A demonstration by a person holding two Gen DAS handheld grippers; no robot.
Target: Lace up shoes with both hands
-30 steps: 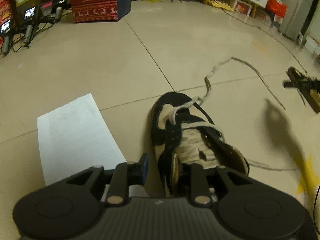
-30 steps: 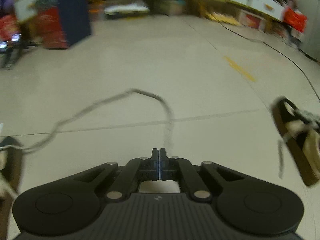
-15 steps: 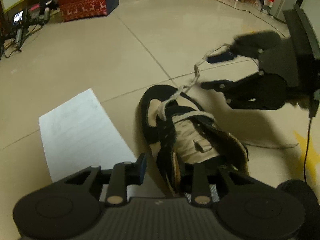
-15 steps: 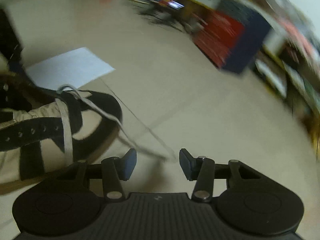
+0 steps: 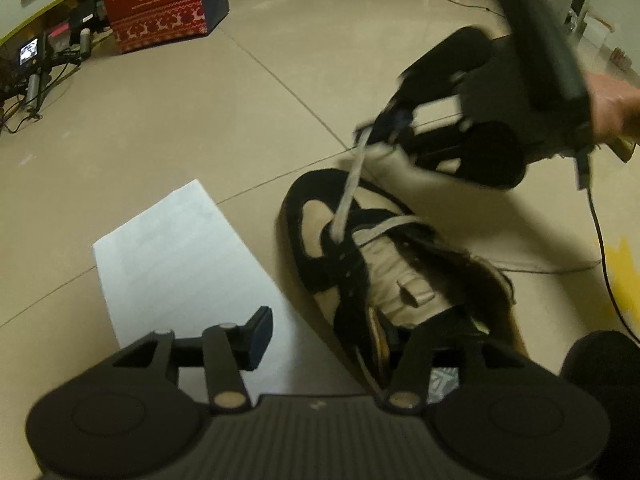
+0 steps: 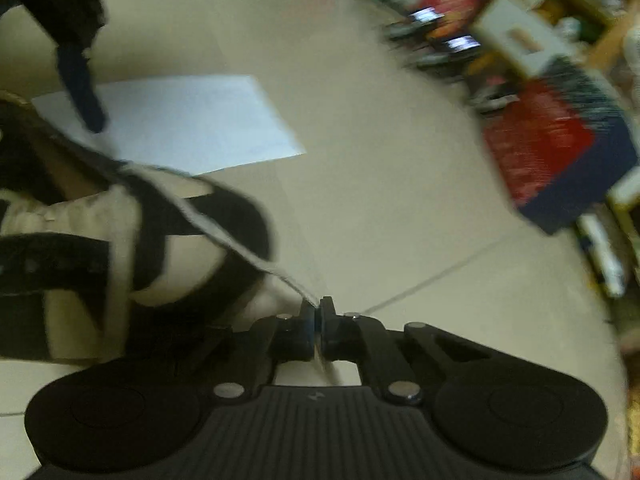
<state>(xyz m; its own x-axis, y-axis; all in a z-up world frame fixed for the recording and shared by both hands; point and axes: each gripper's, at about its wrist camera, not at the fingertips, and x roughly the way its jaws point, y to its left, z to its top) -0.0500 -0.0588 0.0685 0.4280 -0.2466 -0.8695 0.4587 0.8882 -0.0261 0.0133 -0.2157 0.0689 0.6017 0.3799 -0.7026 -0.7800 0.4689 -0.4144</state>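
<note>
Since a second ago the right gripper [image 6: 319, 312] has swung in from the far side to the shoe's toe and clamped fully onto the shoelace [image 5: 347, 196], pulling it taut toward 1 o'clock. Meanwhile the left gripper [image 5: 344, 336] is opening, its fingers [image 5: 259, 334] straddling the heel side wall. Black-and-cream, the shoe [image 5: 384, 264] lies on the tiled floor [image 5: 160, 128], beside white paper [image 5: 180, 256] at its 9 o'clock.
</note>
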